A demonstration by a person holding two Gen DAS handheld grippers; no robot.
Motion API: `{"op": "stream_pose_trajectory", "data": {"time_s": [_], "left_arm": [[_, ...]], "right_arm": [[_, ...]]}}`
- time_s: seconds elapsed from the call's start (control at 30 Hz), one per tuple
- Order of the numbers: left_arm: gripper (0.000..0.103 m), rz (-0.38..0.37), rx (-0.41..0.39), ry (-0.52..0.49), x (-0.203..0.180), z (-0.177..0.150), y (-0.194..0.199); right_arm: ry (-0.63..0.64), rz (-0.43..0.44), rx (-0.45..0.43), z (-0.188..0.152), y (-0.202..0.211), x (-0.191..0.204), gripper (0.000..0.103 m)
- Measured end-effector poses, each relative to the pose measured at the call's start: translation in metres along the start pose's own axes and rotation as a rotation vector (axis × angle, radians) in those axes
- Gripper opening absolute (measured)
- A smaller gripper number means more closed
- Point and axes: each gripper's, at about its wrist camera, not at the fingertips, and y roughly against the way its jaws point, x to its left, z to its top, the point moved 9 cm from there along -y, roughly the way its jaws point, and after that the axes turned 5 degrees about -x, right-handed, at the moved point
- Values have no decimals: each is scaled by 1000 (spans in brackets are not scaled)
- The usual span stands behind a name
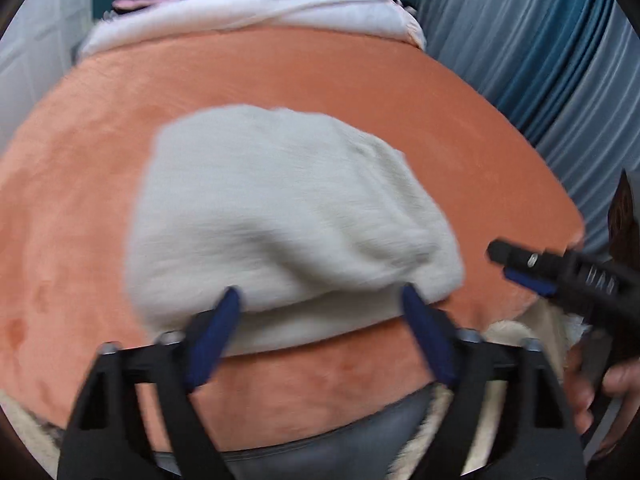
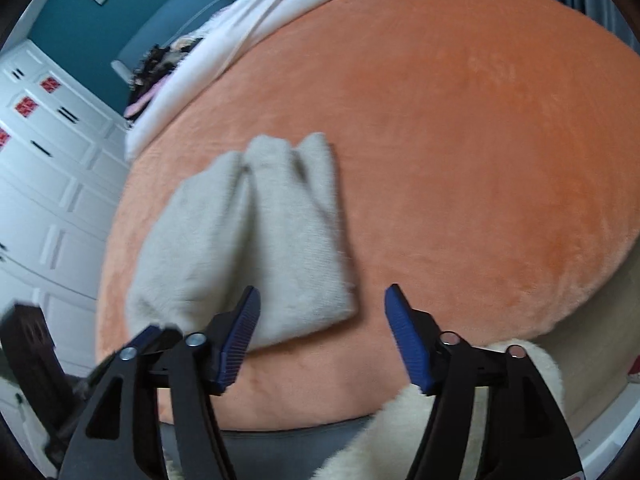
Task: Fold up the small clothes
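Your left hand-held gripper (image 1: 320,300) is spread wide, and nothing is pinched between its blue pads (image 1: 216,336). Its tips sit just over the near edge of the cloth (image 1: 280,216). Your right hand-held gripper (image 2: 322,300) is spread too, with nothing between its pads (image 2: 408,340). Its left pad is over the near corner of the cloth (image 2: 240,248), and its right pad is over bare blanket.

You can see the cloth lying on the orange blanket (image 1: 100,184) on the bed. It is pale grey and fuzzy, and it is folded over into a thick bundle. From the right wrist camera, you can see a deep crease running down its middle. It lies near the edge of the bed closest to you.

From the left wrist camera, your other gripper (image 1: 560,276) pokes in from the right side, and fingers (image 1: 592,376) wrap around its handle. White bedding (image 1: 256,12) is bunched up at the far end of the bed. Blue curtains (image 1: 532,40) hang on the right. Both pictures are blurry.
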Motion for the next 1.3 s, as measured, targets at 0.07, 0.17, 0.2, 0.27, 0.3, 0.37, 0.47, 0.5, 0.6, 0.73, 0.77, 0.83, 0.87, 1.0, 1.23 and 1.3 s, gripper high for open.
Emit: {"op": "stream_pose_trajectory", "data": {"time_s": [0.07,0.17,0.2,0.27,0.3,0.37,0.47,0.5,0.6,0.73,0.77,0.83,0.87,1.0,1.23,1.3], "left_arm": [[91,66,-26,-25,26,0,6],[91,174,29,-27,62,-17,-1],[91,187,54,-12,74,-23,-8],[91,219,75,17,92,-32,-15],[91,231,76,23,100,-35,-17],[79,227,90,53,112,-38,-25],[14,120,136,161,122,-42,-20],[12,122,137,174,122,-39,-17],[10,78,109,167,115,-29,-9],[9,87,172,143,103,-40,-25],[9,92,195,139,102,-45,-32],[9,96,231,150,102,-53,-42],[9,104,233,147,102,-53,-43],[10,123,233,118,97,-49,-38],[21,136,205,107,87,-39,-19],[28,145,206,109,85,-40,-16]], "right_arm": [[-13,71,22,3,-15,23,73],[0,127,79,3,-46,51,78],[14,122,105,1,-60,61,78],[31,124,155,-6,-82,79,78],[37,123,179,-8,-94,87,78],[71,97,205,-10,-112,101,52],[194,116,137,5,-94,135,20],[218,187,57,19,-68,154,18],[228,317,-91,48,2,176,18],[194,121,-93,41,-10,99,18],[164,32,-30,29,-36,64,18],[96,-82,117,-8,-85,6,18],[53,-33,75,-12,-84,1,19],[42,-7,30,-1,-65,20,24],[142,-120,-41,13,-46,34,57],[143,-111,-18,18,-55,30,62]]}}
